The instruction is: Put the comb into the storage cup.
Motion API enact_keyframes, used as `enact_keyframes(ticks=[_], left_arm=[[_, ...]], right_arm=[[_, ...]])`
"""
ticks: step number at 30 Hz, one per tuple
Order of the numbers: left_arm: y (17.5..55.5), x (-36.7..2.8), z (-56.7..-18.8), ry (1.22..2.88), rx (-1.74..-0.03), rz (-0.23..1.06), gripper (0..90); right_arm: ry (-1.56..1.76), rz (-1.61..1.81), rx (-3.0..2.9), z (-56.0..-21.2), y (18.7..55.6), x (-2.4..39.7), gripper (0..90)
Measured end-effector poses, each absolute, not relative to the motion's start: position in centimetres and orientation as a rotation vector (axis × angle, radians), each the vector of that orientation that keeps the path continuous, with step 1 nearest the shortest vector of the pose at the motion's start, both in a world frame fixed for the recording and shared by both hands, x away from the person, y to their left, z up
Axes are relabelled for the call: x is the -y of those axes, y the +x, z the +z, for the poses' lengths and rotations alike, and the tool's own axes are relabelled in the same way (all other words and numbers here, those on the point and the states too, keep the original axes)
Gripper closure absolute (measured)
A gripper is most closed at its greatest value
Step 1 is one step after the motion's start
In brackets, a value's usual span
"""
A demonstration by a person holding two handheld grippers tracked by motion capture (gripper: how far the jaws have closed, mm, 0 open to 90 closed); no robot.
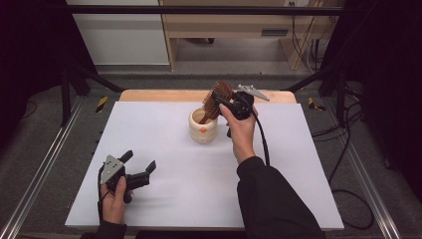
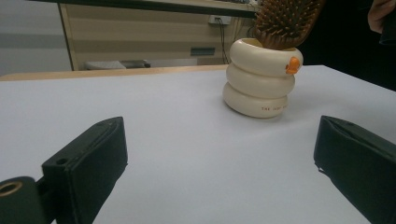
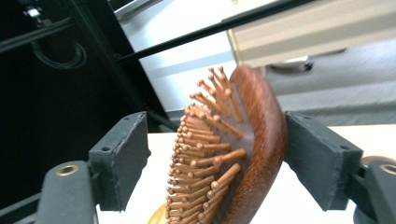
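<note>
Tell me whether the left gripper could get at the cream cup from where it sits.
Probably yes. The left gripper sits open on the white table, and bare surface lies between it and the cream cup. The right gripper and hairbrush crowd only the cup's top.

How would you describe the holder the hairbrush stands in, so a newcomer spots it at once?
On the white table, look toward the far edge, near the middle. There stands a cream holder shaped like three stacked rings, with a wooden hairbrush poking out of its top. A small orange duck figure on its rim marks it out.

a white table, with a wooden cabinet behind it.
</note>
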State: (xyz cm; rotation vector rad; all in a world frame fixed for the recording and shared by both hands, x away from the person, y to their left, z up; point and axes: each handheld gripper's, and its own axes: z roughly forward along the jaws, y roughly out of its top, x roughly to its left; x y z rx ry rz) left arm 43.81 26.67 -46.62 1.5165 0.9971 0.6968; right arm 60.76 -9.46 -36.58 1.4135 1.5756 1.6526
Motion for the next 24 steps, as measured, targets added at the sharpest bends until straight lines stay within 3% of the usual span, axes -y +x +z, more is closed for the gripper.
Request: enact_keyframes(ticks=[24], left_arm=[[43.8,-26.6,-46.8,1.517,-1.001,0.694,2.7]], right_arm=[[1.37,1.646,-1.592,-34.7,59.8,12.2,14.2]])
